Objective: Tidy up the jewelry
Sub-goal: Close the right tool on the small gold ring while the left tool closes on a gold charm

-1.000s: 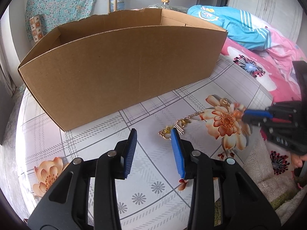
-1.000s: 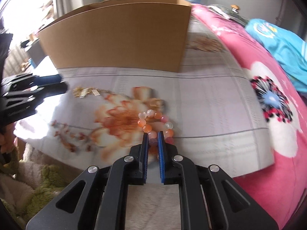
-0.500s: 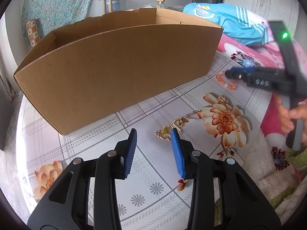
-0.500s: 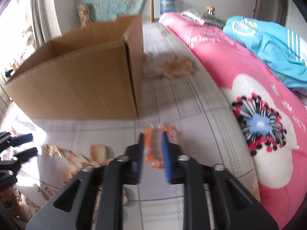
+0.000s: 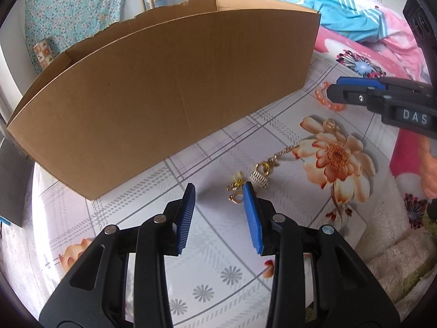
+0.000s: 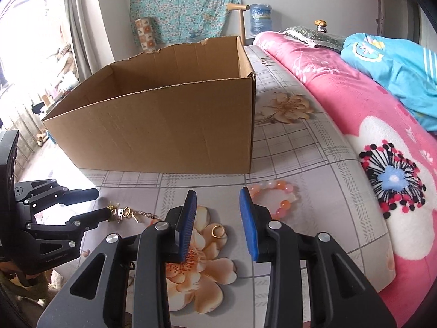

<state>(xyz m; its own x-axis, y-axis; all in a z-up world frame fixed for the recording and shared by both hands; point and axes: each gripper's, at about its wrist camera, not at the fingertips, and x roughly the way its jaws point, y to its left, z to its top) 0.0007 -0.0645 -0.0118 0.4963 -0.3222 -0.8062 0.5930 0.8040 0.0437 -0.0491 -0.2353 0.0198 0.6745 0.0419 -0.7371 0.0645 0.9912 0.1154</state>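
Note:
An open cardboard box (image 6: 164,136) stands on the flowered sheet. A pink and orange bead bracelet (image 6: 275,194) lies on the sheet near the box's right corner, just beyond my right gripper's right finger. My right gripper (image 6: 217,194) is open with nothing between its pads. A gold ring (image 6: 217,231) lies on the flower print below it. Gold chain pieces and small charms (image 5: 259,175) lie just ahead of my left gripper (image 5: 218,191), which is open and empty, its right fingertip beside a small gold piece (image 5: 236,198). The left wrist view shows the bracelet (image 5: 319,99) under my right gripper (image 5: 334,87).
A pink flowered blanket (image 6: 368,136) and blue clothing (image 6: 396,68) lie to the right. A fluffy mat (image 5: 396,246) borders the sheet's near edge. A water jug (image 6: 260,19) and hanging floral cloth (image 6: 185,5) stand behind the box.
My right gripper carried the bead bracelet from the flower print toward the box's corner, opened, and left it lying on the sheet. My left gripper has hardly moved.

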